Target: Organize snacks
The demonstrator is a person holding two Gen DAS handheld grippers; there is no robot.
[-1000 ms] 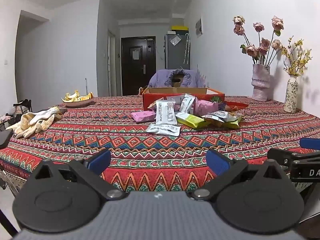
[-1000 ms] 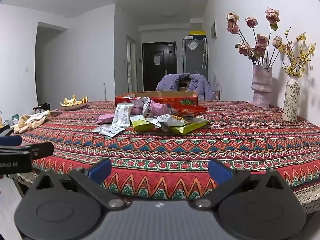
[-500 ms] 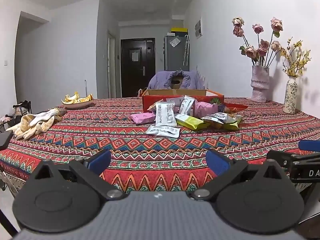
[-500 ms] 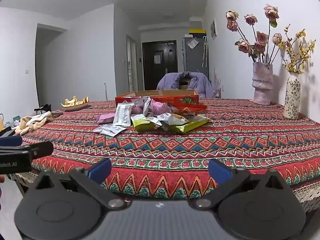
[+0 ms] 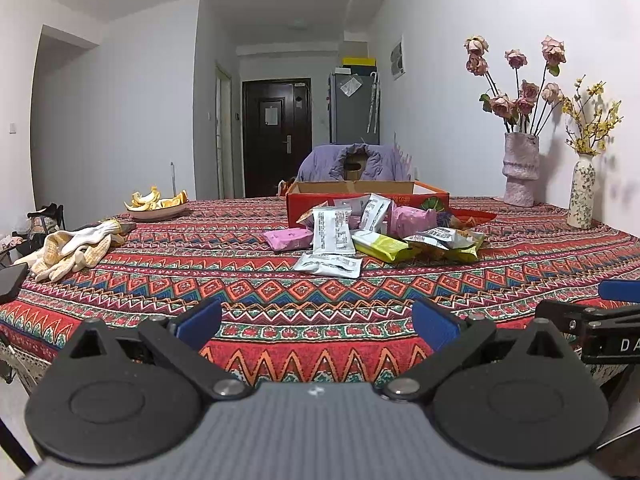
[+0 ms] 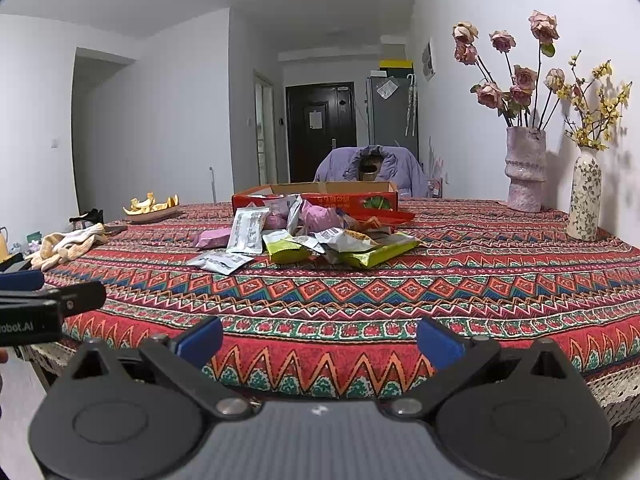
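Note:
Several snack packets (image 5: pixel 372 236) lie in a heap on the patterned tablecloth, in front of an open red cardboard box (image 5: pixel 366 196). Among them are a flat silver packet (image 5: pixel 328 266), a pink packet (image 5: pixel 288 238) and a yellow-green packet (image 5: pixel 380 245). The right wrist view shows the same heap (image 6: pixel 304 236) and box (image 6: pixel 316 198). My left gripper (image 5: pixel 318 324) is open and empty at the table's near edge, well short of the heap. My right gripper (image 6: pixel 320 340) is also open and empty at the near edge. Each gripper shows at the side of the other's view.
Two vases with flowers (image 5: pixel 520 172) (image 5: pixel 582 194) stand at the right by the wall. Work gloves (image 5: pixel 72 250) and a dish of orange peel (image 5: pixel 156 204) lie at the left. A chair draped with a purple jacket (image 5: pixel 354 162) sits behind the box.
Both views have shifted slightly, with the table a little lower in frame. Both grippers stay open and the packets have not moved.

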